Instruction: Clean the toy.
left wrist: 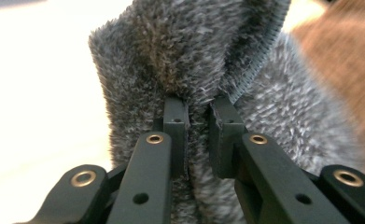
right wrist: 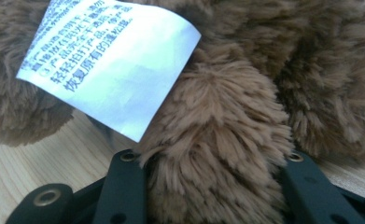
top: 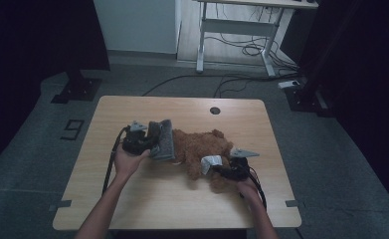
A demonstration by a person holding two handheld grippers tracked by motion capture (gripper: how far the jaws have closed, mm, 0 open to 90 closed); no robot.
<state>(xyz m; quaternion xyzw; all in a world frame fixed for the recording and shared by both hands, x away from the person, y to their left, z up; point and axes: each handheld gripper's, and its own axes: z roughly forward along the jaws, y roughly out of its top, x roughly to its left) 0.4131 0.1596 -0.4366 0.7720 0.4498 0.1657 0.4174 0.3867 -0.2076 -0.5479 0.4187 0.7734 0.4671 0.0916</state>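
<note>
A brown plush toy lies across the middle of the wooden table. A grey fuzzy garment with a ribbed hem covers its left end. My left gripper is shut on a fold of that grey garment, with the pads pinching the fabric just below the hem; brown fur shows at the right. My right gripper is shut on a limb of the plush toy, and the fur hides its fingertips. A white printed label hangs from the toy just above that limb.
A round cable hole sits near the table's far edge. Behind the table stand a white desk frame, loose floor cables and black stand bases. Bare tabletop lies in front of the toy.
</note>
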